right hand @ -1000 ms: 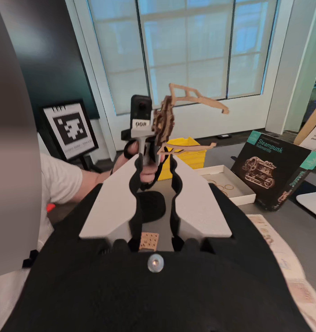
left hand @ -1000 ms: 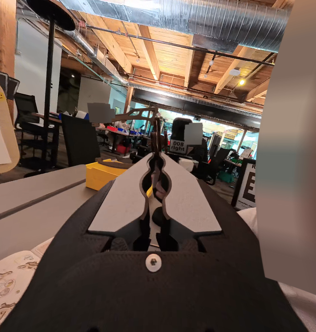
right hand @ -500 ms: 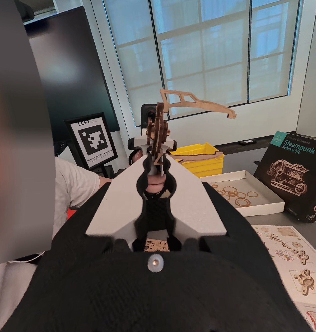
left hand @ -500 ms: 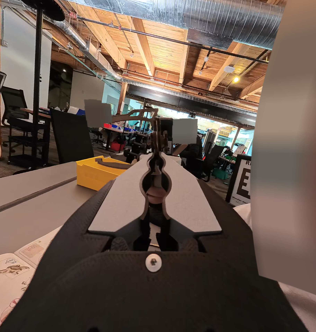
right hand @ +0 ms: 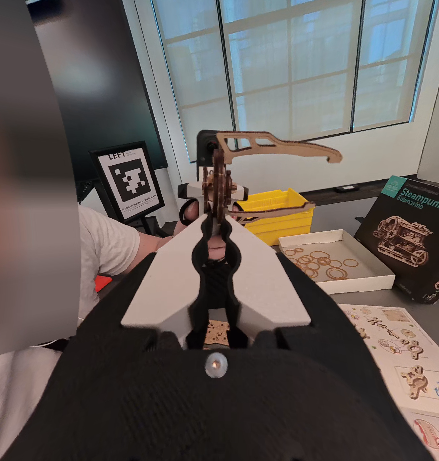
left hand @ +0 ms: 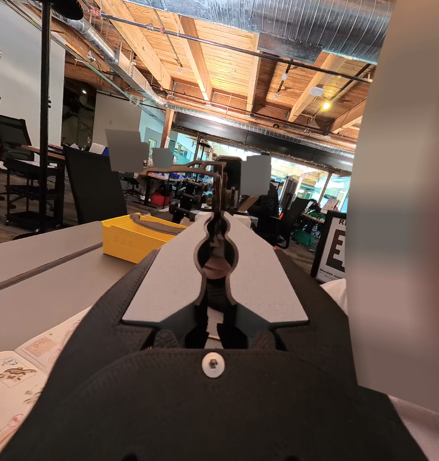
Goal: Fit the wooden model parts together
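Right tool (right hand: 217, 219) newly clamped on wooden model (right hand: 219, 184)

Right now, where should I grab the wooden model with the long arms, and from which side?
Probably its layered gear hub, edge-on from below, where the right gripper pinches: it's compact, while the thin upper arm juts sideways and could flex.
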Tool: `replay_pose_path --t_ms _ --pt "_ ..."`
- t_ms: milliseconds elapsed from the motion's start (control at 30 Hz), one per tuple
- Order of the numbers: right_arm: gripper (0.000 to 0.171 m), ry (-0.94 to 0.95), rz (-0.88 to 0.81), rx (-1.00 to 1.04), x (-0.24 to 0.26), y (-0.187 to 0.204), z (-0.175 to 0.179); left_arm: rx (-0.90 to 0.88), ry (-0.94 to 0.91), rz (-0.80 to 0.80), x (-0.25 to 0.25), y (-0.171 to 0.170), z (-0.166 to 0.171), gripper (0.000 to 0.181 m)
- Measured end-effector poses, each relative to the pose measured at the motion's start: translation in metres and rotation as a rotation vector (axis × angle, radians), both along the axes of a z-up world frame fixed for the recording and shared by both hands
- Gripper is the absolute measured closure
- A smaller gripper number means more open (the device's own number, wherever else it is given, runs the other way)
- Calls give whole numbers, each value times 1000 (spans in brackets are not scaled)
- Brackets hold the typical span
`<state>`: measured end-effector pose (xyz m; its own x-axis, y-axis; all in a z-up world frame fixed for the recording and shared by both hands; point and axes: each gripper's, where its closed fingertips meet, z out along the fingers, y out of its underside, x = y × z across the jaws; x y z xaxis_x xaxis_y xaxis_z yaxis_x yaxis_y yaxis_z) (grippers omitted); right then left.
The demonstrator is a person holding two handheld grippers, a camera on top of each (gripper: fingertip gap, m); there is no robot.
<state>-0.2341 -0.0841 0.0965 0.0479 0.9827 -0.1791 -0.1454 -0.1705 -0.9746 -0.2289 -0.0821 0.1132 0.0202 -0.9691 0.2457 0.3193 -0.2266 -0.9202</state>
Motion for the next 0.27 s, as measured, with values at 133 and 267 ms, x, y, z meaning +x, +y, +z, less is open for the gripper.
replay_pose_path --t_ms 133,267 --pt "168 58 49 -48 2 -1 4 158 99 127 -3 8 -1 158" --pt "168 140 109 -45 8 -7 14 330 192 213 -4 5 0 144"
